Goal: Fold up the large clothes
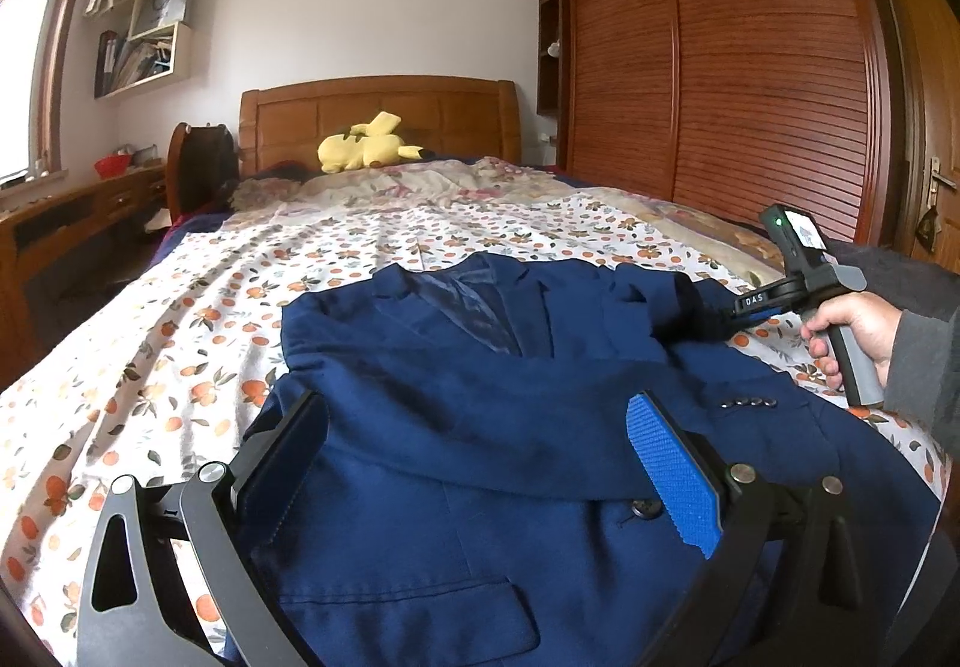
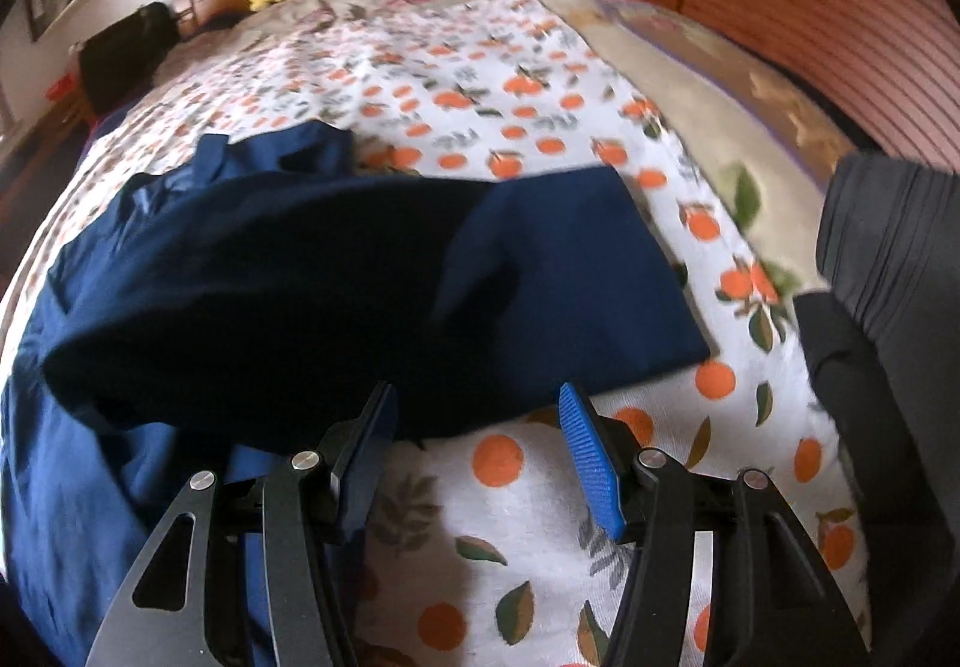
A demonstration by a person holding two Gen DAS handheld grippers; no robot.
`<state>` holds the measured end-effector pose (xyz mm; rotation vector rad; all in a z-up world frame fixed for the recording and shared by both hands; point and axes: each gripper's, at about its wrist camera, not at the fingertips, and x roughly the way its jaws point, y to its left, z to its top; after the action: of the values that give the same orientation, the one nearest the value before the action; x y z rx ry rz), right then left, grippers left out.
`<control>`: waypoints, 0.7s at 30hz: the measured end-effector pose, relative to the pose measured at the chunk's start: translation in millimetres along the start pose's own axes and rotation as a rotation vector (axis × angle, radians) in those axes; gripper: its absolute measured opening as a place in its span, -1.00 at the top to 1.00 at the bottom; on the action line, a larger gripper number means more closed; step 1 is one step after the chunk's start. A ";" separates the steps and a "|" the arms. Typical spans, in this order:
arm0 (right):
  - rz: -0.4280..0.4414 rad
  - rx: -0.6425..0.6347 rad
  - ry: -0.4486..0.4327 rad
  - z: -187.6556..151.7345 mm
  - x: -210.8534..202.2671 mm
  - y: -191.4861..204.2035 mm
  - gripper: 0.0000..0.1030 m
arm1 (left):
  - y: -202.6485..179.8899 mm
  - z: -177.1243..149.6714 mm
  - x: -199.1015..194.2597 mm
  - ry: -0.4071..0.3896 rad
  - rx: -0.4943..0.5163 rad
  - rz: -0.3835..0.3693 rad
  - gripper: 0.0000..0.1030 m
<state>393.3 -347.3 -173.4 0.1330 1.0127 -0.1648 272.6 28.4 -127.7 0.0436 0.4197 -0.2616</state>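
Floral bedsheet (image 1: 180,319), navy blazer (image 1: 480,397), both grippers parted

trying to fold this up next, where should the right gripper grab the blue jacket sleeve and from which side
Probably at the sleeve's free cuff end, coming in low from the bed's right side. That end lies flat on the orange-print sheet with a straight exposed edge just ahead of the open right gripper, so one finger could slide under it. The rest merges into the jacket body, offering no clean edge.
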 end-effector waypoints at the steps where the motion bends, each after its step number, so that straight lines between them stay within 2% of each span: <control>1: -0.004 0.009 0.006 -0.4 2.3 -2.4 -0.05 | -0.3 -0.1 0.2 0.001 0.001 0.000 -0.95; 9: 0.025 0.103 0.049 1.4 16.4 -21.2 -0.05 | -1.7 -1.0 4.0 0.011 0.009 -0.003 -0.95; 17: 0.036 0.172 0.043 13.0 30.3 -28.2 -0.05 | -2.3 -3.8 7.2 0.026 0.016 0.000 -0.95; 18: 0.026 0.165 0.042 14.4 31.0 -26.7 0.01 | -2.0 -3.6 7.7 0.027 0.016 0.000 -0.95; 20: 0.004 0.144 0.037 17.7 32.1 -23.1 0.29 | -2.0 -3.6 7.8 0.026 0.016 -0.001 -0.95; 21: 0.003 0.132 0.034 19.2 31.9 -21.1 0.59 | -1.8 -3.8 8.0 0.026 0.016 -0.002 -0.95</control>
<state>421.5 -374.0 -191.2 0.2581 1.0351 -0.2270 277.7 25.0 -134.4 0.0620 0.4436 -0.2665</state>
